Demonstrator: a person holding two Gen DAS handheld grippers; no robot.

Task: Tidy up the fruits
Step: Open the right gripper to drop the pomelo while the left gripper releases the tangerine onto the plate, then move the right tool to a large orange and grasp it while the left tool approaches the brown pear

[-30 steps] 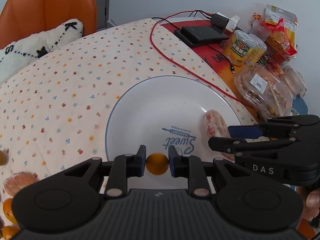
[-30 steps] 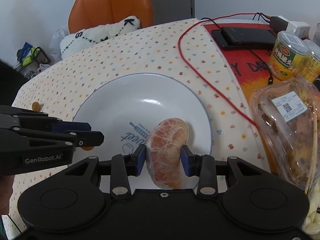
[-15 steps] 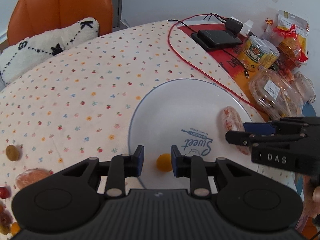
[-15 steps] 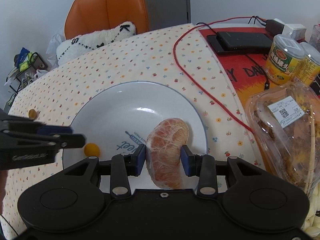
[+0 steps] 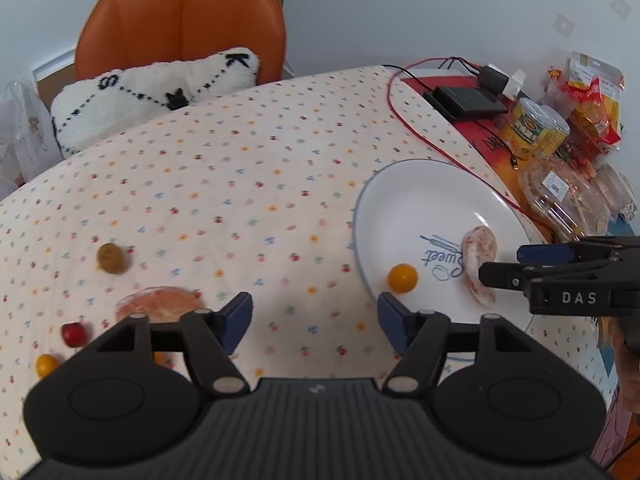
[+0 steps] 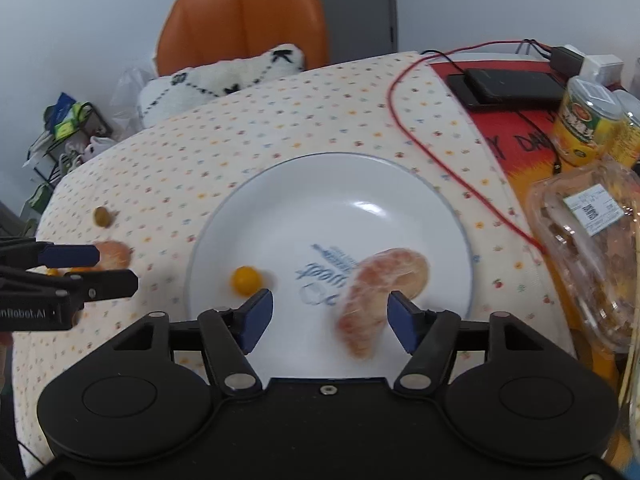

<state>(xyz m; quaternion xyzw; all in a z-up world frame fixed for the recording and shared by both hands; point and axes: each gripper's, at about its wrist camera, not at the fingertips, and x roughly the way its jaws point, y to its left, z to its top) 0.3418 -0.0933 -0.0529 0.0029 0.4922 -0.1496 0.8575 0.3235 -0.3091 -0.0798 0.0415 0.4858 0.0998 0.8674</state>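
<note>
Both the left gripper (image 5: 315,322) and right gripper (image 6: 330,316) were spread, fingers released; a grapefruit segment (image 6: 378,296) and yellow fruit (image 6: 246,280) were left on the plate (image 6: 340,184).

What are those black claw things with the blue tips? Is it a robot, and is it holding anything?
No robot: a person holds two hand tools with pinching fingers, and each carries a camera looking forward. The left gripper is open and empty, and so is the right gripper. On the white round plate lie a small yellow-orange round fruit and a peeled pink citrus segment. Left of the plate, on the dotted tablecloth, wait an olive-green fruit, another pink segment and a small red fruit.
</note>
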